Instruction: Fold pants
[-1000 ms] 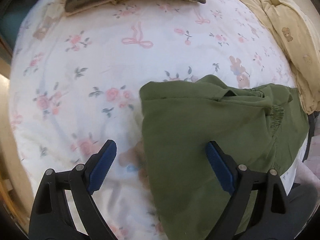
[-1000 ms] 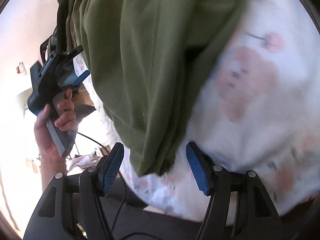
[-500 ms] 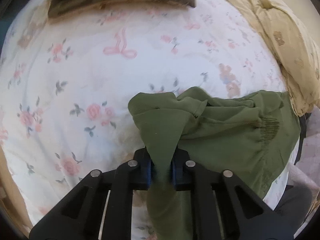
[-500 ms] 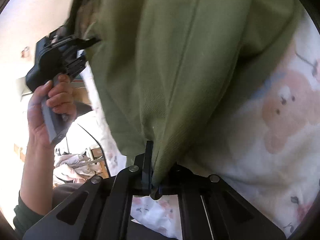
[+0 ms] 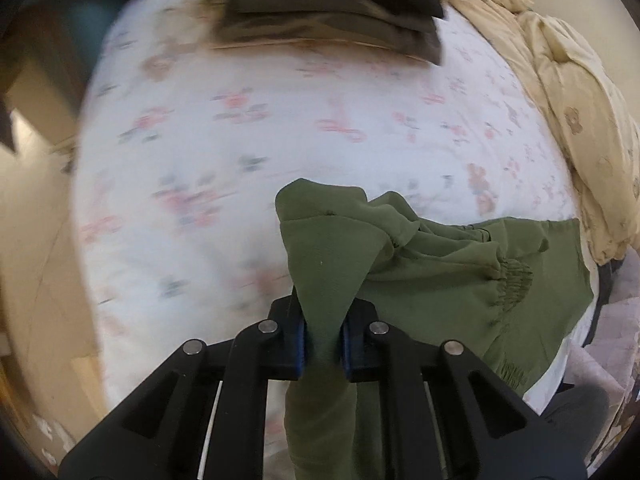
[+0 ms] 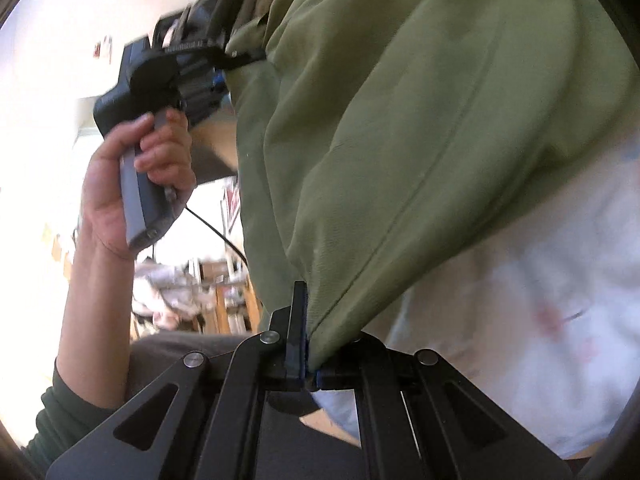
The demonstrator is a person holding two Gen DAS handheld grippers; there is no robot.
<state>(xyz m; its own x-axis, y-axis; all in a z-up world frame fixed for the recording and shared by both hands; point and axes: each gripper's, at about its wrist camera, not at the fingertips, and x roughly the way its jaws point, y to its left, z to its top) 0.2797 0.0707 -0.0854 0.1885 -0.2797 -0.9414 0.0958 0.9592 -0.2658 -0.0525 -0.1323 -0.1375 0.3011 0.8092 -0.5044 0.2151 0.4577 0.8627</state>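
Pants lie bunched at the bed's near edge — left tool and right tool each clamped on their cloth; lift both evenly, keeping the edge taut.

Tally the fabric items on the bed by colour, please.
Olive green cotton pants: 1
Dark folded garments stacked at the far edge: cannot tell how many
Cream bear-print quilt: 1
White floral bedsheet: 1
Total: at least 4

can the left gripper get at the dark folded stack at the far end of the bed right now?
Probably not. The left gripper is shut on the green pants, so it is occupied. The floral sheet between it and the dark folded stack looks clear, but it would have to let go first.
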